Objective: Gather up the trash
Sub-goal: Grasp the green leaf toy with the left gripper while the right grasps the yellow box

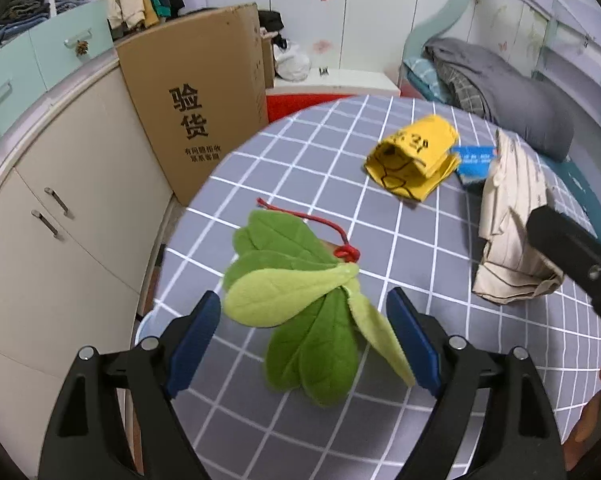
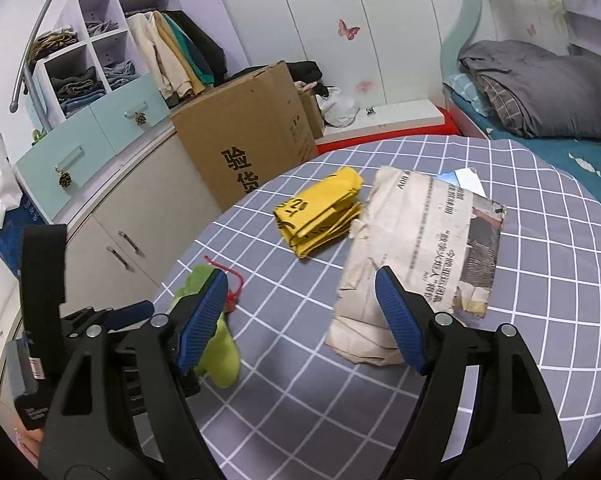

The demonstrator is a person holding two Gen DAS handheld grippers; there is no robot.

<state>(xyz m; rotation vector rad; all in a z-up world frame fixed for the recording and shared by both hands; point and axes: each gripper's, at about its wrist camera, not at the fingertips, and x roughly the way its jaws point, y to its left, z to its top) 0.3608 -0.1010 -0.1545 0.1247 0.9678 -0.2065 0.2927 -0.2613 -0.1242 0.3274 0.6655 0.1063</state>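
A green plush leaf bunch (image 1: 300, 300) with a red cord lies on the grey checked tablecloth (image 1: 420, 260). My left gripper (image 1: 304, 336) is open, its blue pads on either side of the leaves, not touching. A folded yellow bag (image 1: 414, 156), a blue card (image 1: 474, 162) and a crumpled newspaper (image 1: 512, 232) lie farther right. In the right wrist view my right gripper (image 2: 300, 320) is open; its right pad is over the near edge of the newspaper (image 2: 416, 248). The yellow bag (image 2: 320, 212) lies beyond, the green plush (image 2: 220, 344) behind the left pad.
A large cardboard box (image 1: 196, 100) stands against beige cabinets (image 1: 60, 220) left of the table. A bed with grey blankets (image 1: 500, 80) lies at the right. The other gripper's black body (image 1: 572, 260) reaches in from the right. A wardrobe stands behind.
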